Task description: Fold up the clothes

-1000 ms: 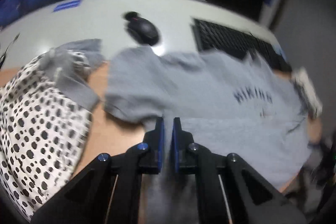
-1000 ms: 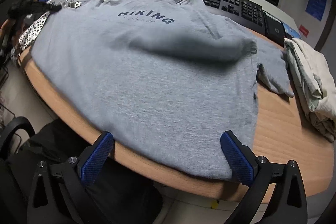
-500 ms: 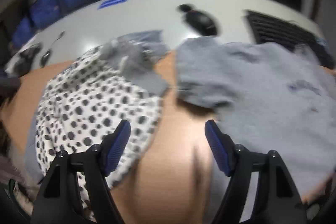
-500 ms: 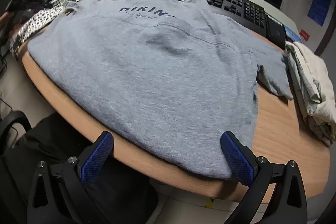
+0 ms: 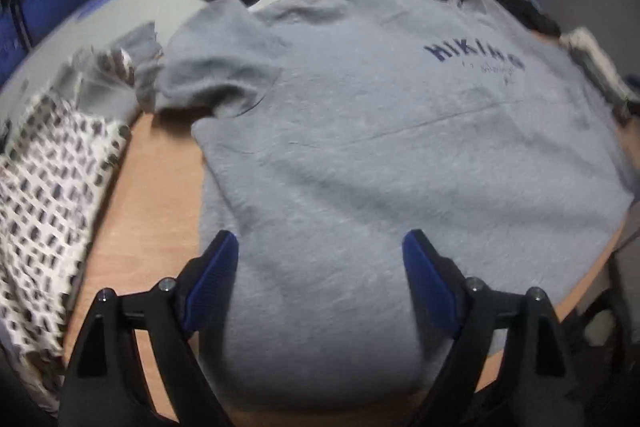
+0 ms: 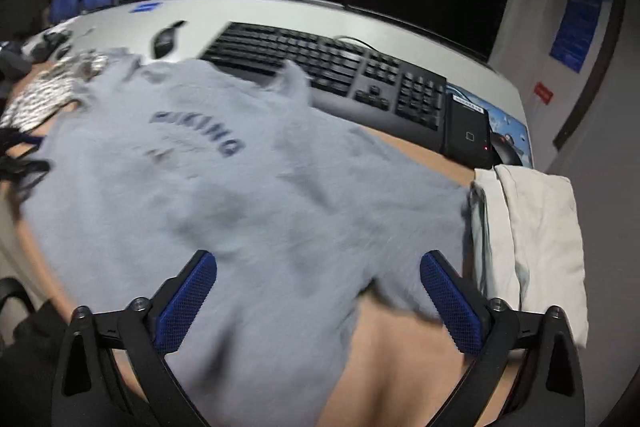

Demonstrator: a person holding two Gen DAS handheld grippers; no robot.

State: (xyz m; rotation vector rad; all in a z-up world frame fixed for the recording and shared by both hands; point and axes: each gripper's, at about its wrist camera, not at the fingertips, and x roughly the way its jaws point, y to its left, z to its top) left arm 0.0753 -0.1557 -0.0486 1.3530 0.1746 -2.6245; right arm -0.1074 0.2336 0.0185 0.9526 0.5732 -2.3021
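Both views blur; I see the grey T-shirt (image 5: 380,155) flat on the desk (image 5: 152,195), left gripper (image 5: 320,279) widening, right gripper (image 6: 318,301) narrowing, neither gripping cloth, its hem cut off.

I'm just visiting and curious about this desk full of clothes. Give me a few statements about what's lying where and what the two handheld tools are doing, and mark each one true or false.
1. The grey T-shirt lies spread flat with its HIKING print facing up. True.
2. The left tool pinches the shirt. False: its jaws are opening and the pads touch no cloth.
3. A spotted garment lies beside the shirt. True.
4. The keyboard sits on top of the shirt. False: it lies beyond the shirt's collar, whose edge overlaps it.
5. The folded pale cloth is draped over a monitor. False: it lies on the desk.
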